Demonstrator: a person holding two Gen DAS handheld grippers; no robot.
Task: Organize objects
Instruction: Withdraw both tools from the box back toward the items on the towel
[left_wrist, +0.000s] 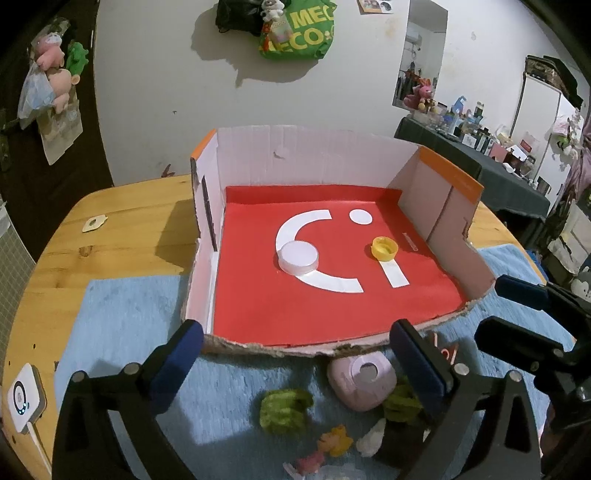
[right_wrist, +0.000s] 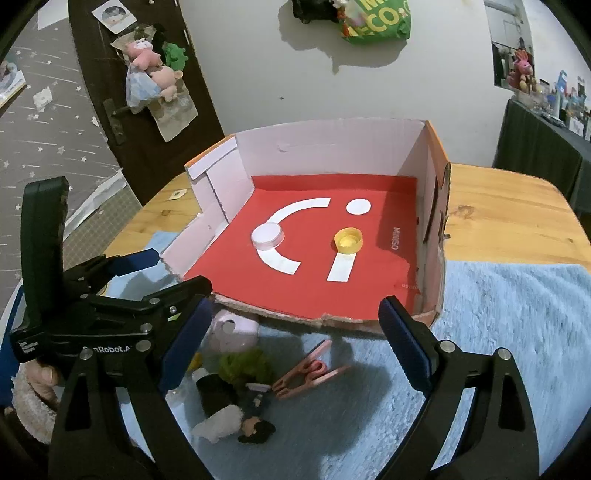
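Now both grippers hover side by side over the fluffy light-blue cloth (right_wrist: 517, 332), just short of the torn front edge of the open cardboard box with a red floor (left_wrist: 332, 302). The left gripper (left_wrist: 295, 354) stands with its blue-padded jaws spread wide and nothing between them; the right gripper (right_wrist: 295, 332) is likewise spread wide and empty.

Inside the box, the white round lid (left_wrist: 298, 257) lies on the white curved marking, and the yellow bottle cap (left_wrist: 384, 249) sits at the top of the white bar marking, the two well apart. Three walls rise around the floor; the near side is low and ragged, leaving open access from the front.

On the cloth before that edge lie a pale lilac rounded case (left_wrist: 360, 380), a green fuzzy clump (left_wrist: 284, 410), a pink clothes peg (right_wrist: 306, 374) and a small dark-haired figure (right_wrist: 255, 428), crowded together beneath the jaws. To the right the cloth is bare up to the wooden table (right_wrist: 498, 221) edge.
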